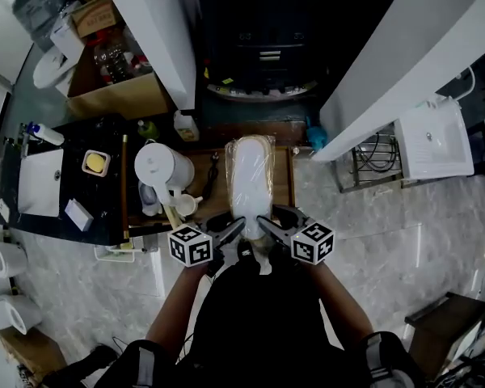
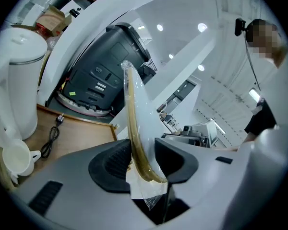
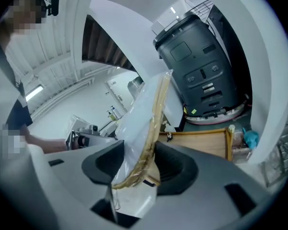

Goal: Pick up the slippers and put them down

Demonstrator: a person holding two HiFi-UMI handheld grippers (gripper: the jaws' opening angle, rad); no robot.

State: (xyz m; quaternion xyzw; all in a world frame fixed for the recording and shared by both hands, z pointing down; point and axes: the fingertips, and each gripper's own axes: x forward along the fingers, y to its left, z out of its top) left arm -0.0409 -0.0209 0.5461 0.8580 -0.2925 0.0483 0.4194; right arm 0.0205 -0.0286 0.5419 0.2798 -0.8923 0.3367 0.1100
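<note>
A pair of white slippers (image 1: 250, 180) with a tan sole edge, sealed in clear plastic, hangs in the air above the wooden tray (image 1: 284, 186). Both grippers grip its near end. My left gripper (image 1: 233, 231) is shut on the slippers from the left, and my right gripper (image 1: 265, 226) is shut on them from the right. In the left gripper view the slippers (image 2: 137, 104) stand edge-on between the pads of the left gripper (image 2: 138, 158). In the right gripper view the slippers (image 3: 146, 111) are pinched by the right gripper (image 3: 141, 163), with loose plastic hanging below.
A white kettle (image 1: 158, 168) and a small cup (image 1: 184, 206) stand at the tray's left, beside a black cord (image 2: 50, 138). A black machine (image 1: 259, 39) sits beyond the tray, between two white slanted panels. A dark counter with a sink (image 1: 40, 180) is at the left.
</note>
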